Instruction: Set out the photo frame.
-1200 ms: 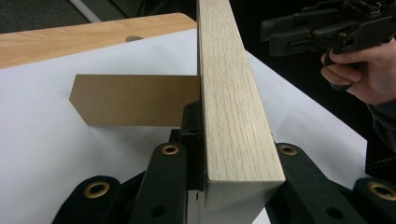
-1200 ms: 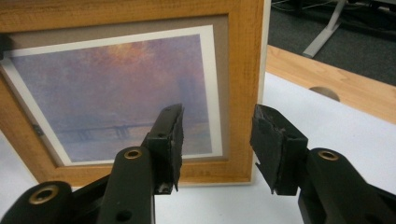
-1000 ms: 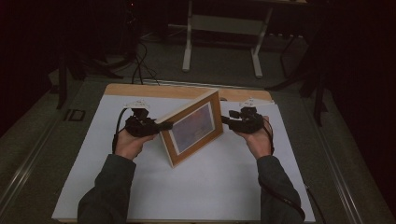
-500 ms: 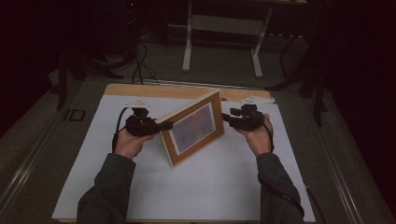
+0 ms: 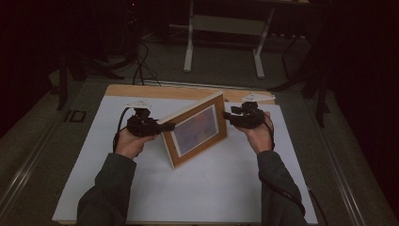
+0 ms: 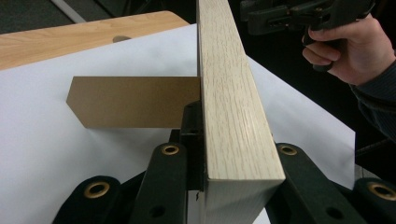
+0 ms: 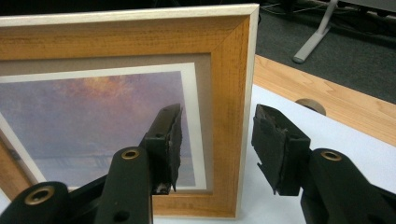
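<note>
- Left gripper (image 5: 165, 126) clamps the left edge of a wooden picture frame (image 5: 196, 130) in the high view, while the right gripper (image 5: 227, 115) sits at the frame's right edge; the frame stands near upright on the white sheet (image 5: 211, 188) covering the counter (image 5: 122, 90), about mid-way across.
- Left gripper view: the jaws straddle the frame's pale side edge (image 6: 233, 116) and are closed on it, and the brown easel stand (image 6: 133, 101) juts out behind, resting on the sheet. Judgement: this grip should stay firm and level so the stand keeps bearing on the counter.
- Right gripper view: the right gripper (image 7: 215, 140) is released, its jaws spread to either side of the frame's right rail (image 7: 229, 116), neither pad visibly touching. Judgement: close squarely on the rail, clear of the glass, before easing the frame to its resting tilt.
</note>
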